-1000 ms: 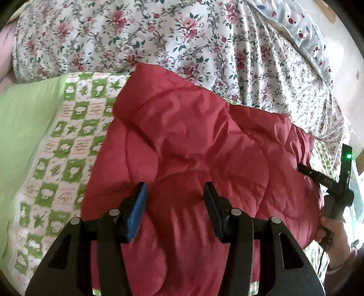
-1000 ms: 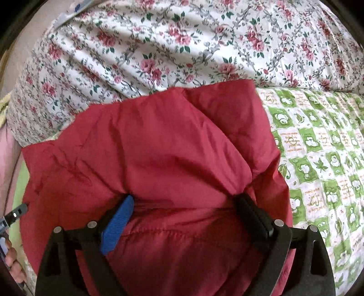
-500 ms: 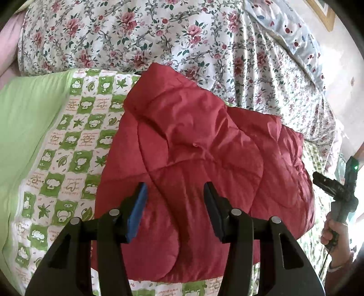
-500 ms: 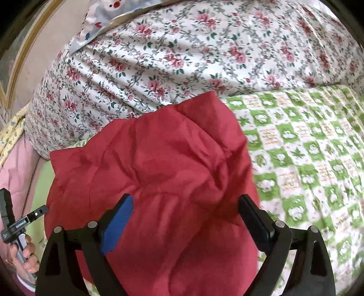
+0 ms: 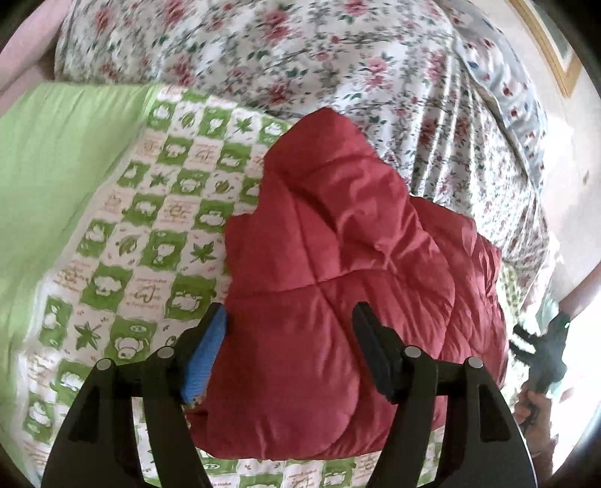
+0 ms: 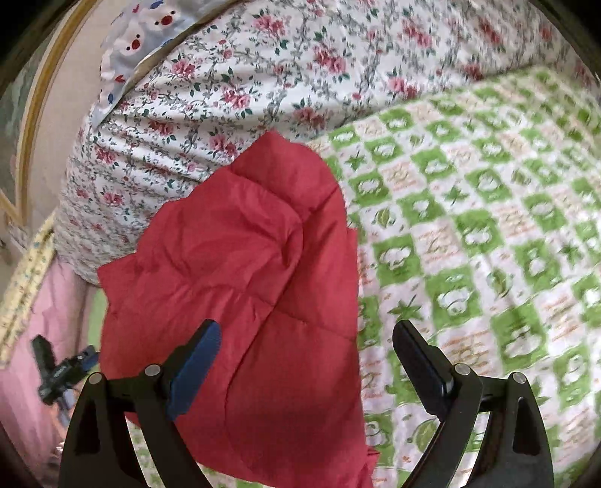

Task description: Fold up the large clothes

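A red quilted jacket (image 5: pixel 338 285) lies folded in a puffy bundle on the green-and-white checked blanket (image 5: pixel 150 255). My left gripper (image 5: pixel 289 315) hovers above the jacket's near half, its jaws opening, and its pads press on nothing. In the right wrist view the jacket (image 6: pixel 244 300) fills the lower left. My right gripper (image 6: pixel 306 330) stands wide open above its near right edge, holding nothing. Each gripper shows at the rim of the other's view: the right gripper (image 5: pixel 544 349) in a hand (image 5: pixel 533 409), and the left gripper (image 6: pixel 56 371).
A floral duvet (image 5: pixel 338 75) is heaped along the far side against the jacket's top. A plain green sheet (image 5: pixel 45 169) lies on the left, pink fabric (image 6: pixel 30 338) beside the bed, and a spotted pillow (image 6: pixel 131 33) with a wooden frame (image 5: pixel 552 56) behind.
Both grippers have drawn back from the jacket. The right fingers, earlier pushed into the red fabric, now hang free of it. The left jaws stand wider. The jacket rests on the blanket.
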Motion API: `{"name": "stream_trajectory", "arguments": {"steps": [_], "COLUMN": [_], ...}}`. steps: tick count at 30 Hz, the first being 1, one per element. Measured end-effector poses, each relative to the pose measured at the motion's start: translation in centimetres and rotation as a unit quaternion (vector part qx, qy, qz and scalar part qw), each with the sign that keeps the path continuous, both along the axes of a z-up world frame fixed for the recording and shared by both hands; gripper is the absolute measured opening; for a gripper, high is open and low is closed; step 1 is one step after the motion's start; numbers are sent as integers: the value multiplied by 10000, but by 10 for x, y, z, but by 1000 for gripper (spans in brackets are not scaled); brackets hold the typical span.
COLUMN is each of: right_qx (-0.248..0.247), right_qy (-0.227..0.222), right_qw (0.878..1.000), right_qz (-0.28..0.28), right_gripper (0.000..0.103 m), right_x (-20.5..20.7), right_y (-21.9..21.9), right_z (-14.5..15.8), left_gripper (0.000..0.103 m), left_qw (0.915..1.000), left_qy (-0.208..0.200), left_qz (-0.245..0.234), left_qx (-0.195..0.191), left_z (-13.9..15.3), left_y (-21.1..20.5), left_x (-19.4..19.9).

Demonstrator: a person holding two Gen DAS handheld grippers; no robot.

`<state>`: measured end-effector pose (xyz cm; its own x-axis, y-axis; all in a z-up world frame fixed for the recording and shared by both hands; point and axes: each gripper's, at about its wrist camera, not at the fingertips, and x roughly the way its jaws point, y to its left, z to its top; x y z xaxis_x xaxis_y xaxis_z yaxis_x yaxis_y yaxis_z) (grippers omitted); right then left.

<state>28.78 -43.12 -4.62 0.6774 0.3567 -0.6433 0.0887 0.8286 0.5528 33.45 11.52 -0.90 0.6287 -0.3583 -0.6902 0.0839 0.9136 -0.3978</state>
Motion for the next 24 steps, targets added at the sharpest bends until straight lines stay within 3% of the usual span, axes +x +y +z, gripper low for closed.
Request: {"name": "stream_trajectory", "arguments": {"steps": [6, 8, 16, 21, 24], "right_qx": [331, 426, 864, 1049, 1202], "right_qy": [213, 253, 446, 406, 410], "right_qw": [9992, 9987, 9943, 9924, 9900], "right_qz": [57, 121, 435, 493, 622], "right_gripper": [94, 94, 99, 98, 91], "right_x": [5, 7, 24, 32, 37], "right_y": [0, 2, 12, 21, 28], "right_z": [-20, -24, -45, -51, -52], "left_gripper": [69, 82, 90, 90, 76], "left_qw": [9978, 9969, 9894, 9789, 9808], "left_qy": [305, 328, 517, 623, 534], "left_qz": [-82, -105, -265, -509, -637], "left_qx": [-577, -713, -1331, -1878, -1766], "left_z": [-20, -25, -52, -65, -59], "left_y": [12, 15, 18, 9, 0], "left_x": [12, 15, 32, 40, 38]}}
